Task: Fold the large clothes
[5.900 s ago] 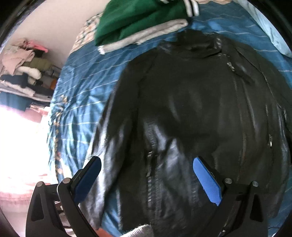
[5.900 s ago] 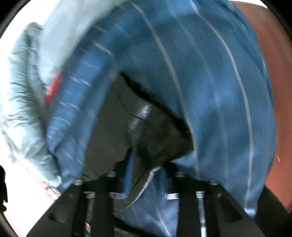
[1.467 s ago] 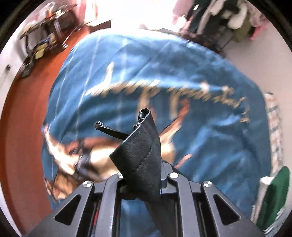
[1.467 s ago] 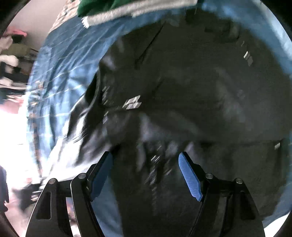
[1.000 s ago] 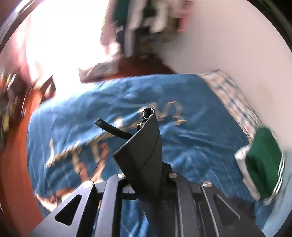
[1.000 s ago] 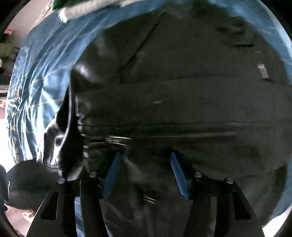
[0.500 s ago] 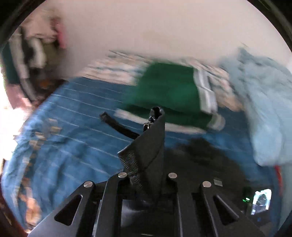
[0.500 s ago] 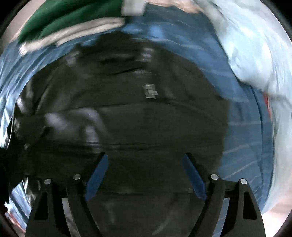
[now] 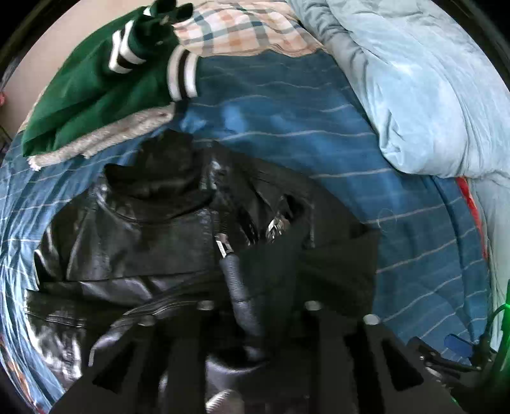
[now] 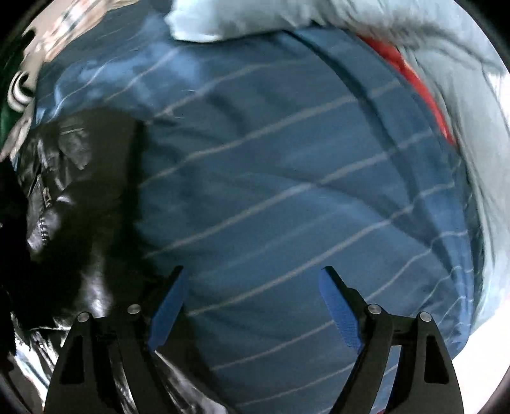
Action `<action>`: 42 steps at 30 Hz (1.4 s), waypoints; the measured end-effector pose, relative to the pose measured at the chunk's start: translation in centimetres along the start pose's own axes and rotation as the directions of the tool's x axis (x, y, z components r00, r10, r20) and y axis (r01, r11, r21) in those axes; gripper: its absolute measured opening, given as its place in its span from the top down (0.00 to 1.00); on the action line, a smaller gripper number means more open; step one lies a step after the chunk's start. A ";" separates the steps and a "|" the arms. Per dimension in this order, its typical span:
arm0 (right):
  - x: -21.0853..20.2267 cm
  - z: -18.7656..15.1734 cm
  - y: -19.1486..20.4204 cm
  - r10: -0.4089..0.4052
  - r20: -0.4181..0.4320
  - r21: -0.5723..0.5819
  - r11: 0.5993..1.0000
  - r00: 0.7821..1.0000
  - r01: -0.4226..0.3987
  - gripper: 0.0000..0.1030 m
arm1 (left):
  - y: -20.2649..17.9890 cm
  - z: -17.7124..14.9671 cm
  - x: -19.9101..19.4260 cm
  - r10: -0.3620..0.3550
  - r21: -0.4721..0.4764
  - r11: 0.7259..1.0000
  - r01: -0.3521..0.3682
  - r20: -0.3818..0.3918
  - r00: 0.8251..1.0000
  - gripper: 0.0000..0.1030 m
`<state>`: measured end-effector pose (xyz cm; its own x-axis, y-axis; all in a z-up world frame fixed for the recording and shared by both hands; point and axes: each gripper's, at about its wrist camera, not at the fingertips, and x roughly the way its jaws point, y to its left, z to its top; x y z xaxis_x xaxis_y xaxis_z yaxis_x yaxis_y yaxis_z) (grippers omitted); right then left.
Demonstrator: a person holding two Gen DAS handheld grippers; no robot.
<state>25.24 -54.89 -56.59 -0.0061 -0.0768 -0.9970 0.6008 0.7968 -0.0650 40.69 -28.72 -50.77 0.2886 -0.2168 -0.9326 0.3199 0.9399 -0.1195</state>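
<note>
A black leather jacket (image 9: 153, 242) lies on the blue striped bedspread (image 9: 287, 127), collar toward the far side. My left gripper (image 9: 251, 305) is shut on the jacket's sleeve cuff (image 9: 236, 286) and holds it low over the jacket's body. In the right wrist view the jacket (image 10: 63, 178) lies at the left edge. My right gripper (image 10: 251, 305) is open and empty over the bare bedspread (image 10: 287, 178), to the right of the jacket. Its blue pads (image 10: 338, 305) stand wide apart.
A folded green jacket with striped cuffs (image 9: 95, 82) lies beyond the collar. A light blue duvet (image 9: 430, 89) is piled at the right, with a checked sheet (image 9: 242, 28) behind. The duvet (image 10: 478, 95) and a red strip (image 10: 414, 79) show at the right.
My left gripper has carried the cuff across from the bed's left side and lowered it onto the jacket. My right gripper has swung right, off the jacket, over the bedspread.
</note>
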 end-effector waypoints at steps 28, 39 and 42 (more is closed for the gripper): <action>-2.8 -1.2 17.0 0.334 -0.028 -0.259 0.908 0.942 -0.330 0.93 | 23.7 -14.4 -7.8 0.493 -0.404 0.764 -0.502 -0.136 0.859 0.07; 0.4 0.5 13.6 0.213 -0.017 -0.116 0.970 0.977 -0.213 0.91 | 25.8 -10.5 -0.2 0.528 -0.343 0.756 -0.558 -0.184 0.829 0.04; 0.6 1.4 13.7 0.269 -0.079 -0.080 0.958 0.960 -0.275 0.81 | 27.2 -10.2 2.3 0.519 -0.299 0.767 -0.568 -0.231 0.823 0.01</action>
<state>34.58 -44.84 -57.98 0.0930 0.1880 -0.9778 0.5135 0.8323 0.2089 40.89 -1.00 -59.66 0.1948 0.3707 -0.9081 -0.1879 0.9228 0.3364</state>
